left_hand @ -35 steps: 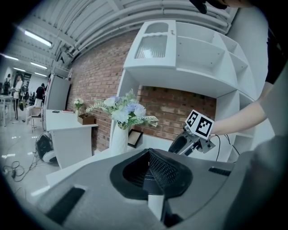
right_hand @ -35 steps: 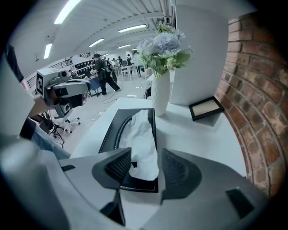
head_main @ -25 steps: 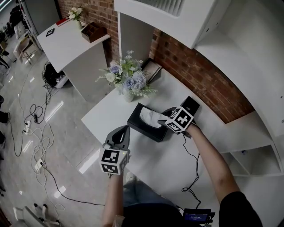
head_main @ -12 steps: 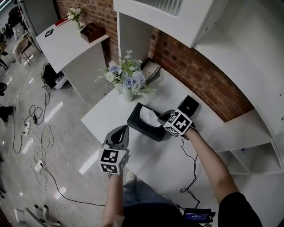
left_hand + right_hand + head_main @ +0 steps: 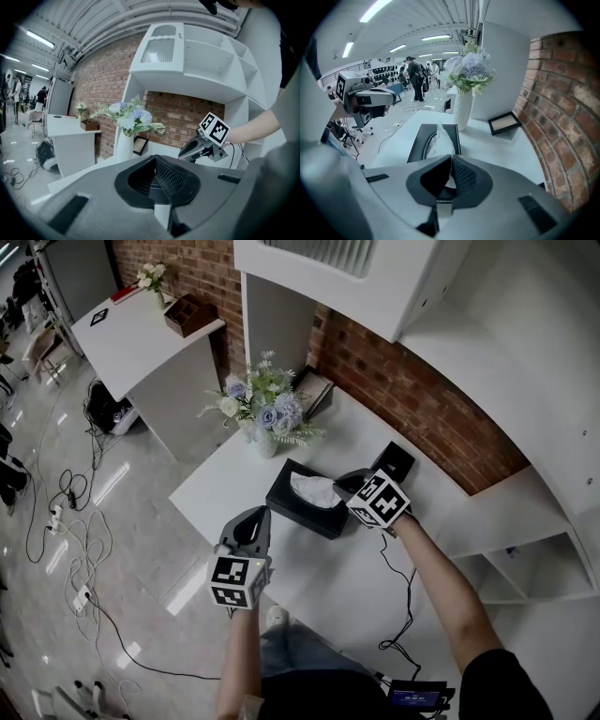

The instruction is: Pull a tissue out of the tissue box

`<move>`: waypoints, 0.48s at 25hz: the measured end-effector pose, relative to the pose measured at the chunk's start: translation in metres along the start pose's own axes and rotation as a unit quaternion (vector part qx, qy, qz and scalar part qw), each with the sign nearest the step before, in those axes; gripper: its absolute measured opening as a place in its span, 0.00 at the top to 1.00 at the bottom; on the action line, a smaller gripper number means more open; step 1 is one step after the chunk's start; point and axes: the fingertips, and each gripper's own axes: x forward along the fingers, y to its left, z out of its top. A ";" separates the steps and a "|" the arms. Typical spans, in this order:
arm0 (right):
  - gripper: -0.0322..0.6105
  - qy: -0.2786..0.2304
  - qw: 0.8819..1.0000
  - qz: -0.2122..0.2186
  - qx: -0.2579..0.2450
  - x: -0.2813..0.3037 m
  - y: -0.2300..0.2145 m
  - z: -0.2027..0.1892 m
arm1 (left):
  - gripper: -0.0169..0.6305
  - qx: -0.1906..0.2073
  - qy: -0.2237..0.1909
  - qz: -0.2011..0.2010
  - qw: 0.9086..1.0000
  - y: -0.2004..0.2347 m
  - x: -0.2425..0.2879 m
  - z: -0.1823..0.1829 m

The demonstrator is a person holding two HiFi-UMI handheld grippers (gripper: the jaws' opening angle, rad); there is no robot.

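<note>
The right tongs (image 5: 451, 158) have just closed. Their jaws are pressed together on the top of the white tissue (image 5: 440, 142), which stands up in a peak from the slot of the black tissue box (image 5: 292, 507). The box lies on the white worktop (image 5: 347, 568), just beside a vase of pale flowers (image 5: 265, 416). A framed picture (image 5: 314, 390) leans further back, near the brick wall. The left tongs (image 5: 260, 517) hang by the worktop's near edge, apart from the box, with their jaws together and nothing between them.
</note>
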 end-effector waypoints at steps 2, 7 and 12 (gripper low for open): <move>0.95 -0.012 1.000 -0.014 0.002 -0.006 -0.003 0.006 | 0.96 0.001 0.000 -0.003 1.000 -0.002 0.000 0.001; 0.95 -0.039 0.998 -0.044 0.011 -0.022 -0.012 0.018 | 0.96 0.002 -0.001 -0.009 1.000 -0.005 -0.001 0.002; 0.95 -0.064 0.996 -0.067 0.017 -0.036 -0.017 0.027 | 0.96 0.002 -0.005 -0.010 1.000 -0.004 -0.004 0.006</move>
